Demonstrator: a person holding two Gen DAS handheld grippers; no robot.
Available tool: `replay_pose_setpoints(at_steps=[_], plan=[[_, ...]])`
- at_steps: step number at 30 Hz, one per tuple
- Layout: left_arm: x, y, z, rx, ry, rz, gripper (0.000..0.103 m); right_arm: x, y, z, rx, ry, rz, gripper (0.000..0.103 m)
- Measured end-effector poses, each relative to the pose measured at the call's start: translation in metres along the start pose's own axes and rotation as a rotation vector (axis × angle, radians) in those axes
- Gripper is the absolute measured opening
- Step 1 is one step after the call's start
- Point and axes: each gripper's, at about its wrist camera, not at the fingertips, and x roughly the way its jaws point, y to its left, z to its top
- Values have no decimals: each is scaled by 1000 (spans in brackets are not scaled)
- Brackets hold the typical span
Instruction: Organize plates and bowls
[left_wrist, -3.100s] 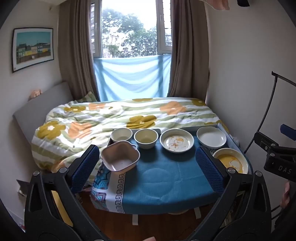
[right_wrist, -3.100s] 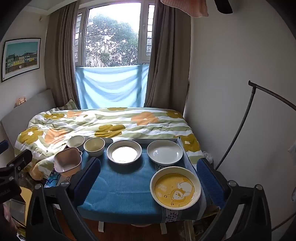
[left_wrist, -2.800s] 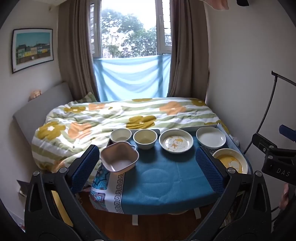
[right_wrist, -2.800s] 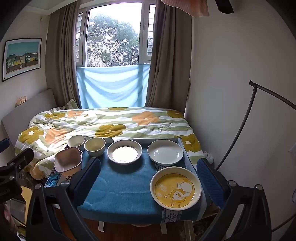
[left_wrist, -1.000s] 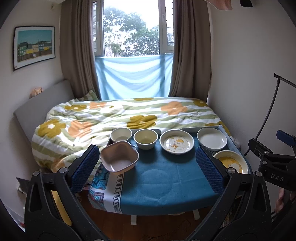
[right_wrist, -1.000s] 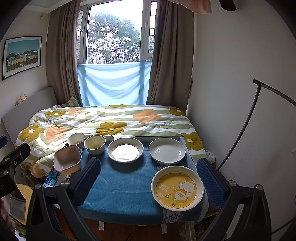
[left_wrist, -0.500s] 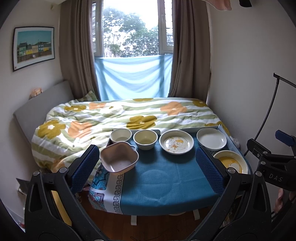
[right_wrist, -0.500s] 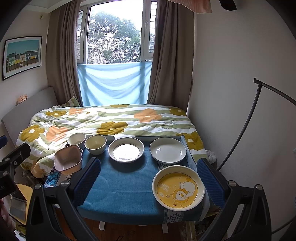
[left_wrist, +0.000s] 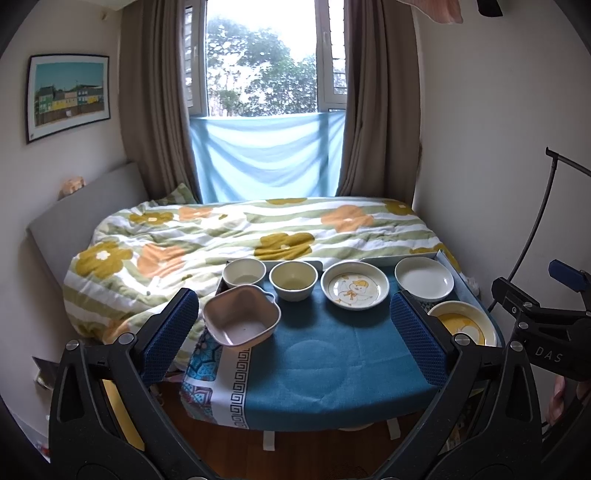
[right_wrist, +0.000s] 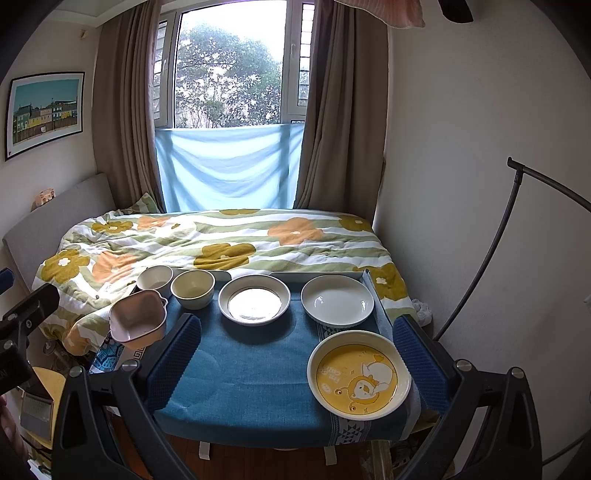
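**Dishes laid out, both grippers empty**

We hold the left gripper (left_wrist: 295, 332) and right gripper (right_wrist: 295, 354) above the table (right_wrist: 251, 373), jaws spread wide, gripping nothing. On the table's far edge sit two bowls (left_wrist: 293, 280), a duck plate (left_wrist: 354, 289) and a white plate (right_wrist: 337, 300); the pink bowl (left_wrist: 241, 320) overhangs its left edge, the yellow plate (right_wrist: 359, 380) its near right corner.

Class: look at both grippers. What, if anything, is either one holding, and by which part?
Nothing. The left gripper and the right gripper are both open and empty.

You have free blue cloth (left_wrist: 332, 354) in front; the pink bowl (left_wrist: 241, 320) and yellow plate (right_wrist: 359, 373) block the sides.
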Motion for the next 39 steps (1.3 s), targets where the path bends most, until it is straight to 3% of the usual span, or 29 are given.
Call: replay_pose_setpoints(at_steps=[8, 14, 19, 26, 29, 32, 36, 39], plan=[[4, 2, -1, 12, -3, 3, 103, -1, 11, 3, 21, -12, 0, 103], [22, -9, 3, 56, 16, -59, 103, 4, 2, -5, 66, 43, -31, 103], [65, -37, 1, 108, 106, -205, 103, 22, -30, -28, 156, 115, -40, 103], [157, -110, -19, 163, 299, -381, 103, 75, -100, -66, 281, 240, -77, 103], [201, -146, -33, 182, 408, -462, 103, 102, -134, -82, 364, 291, -31, 103], [241, -181, -49, 226, 482, -497, 103, 131, -164, -103, 448, 353, 8, 102], [287, -215, -73, 282, 593, -528, 100, 171, -197, -129, 517, 451, 51, 87], [315, -233, -92, 281, 670, -582, 90, 197, -212, -144, 545, 517, 111, 73]])
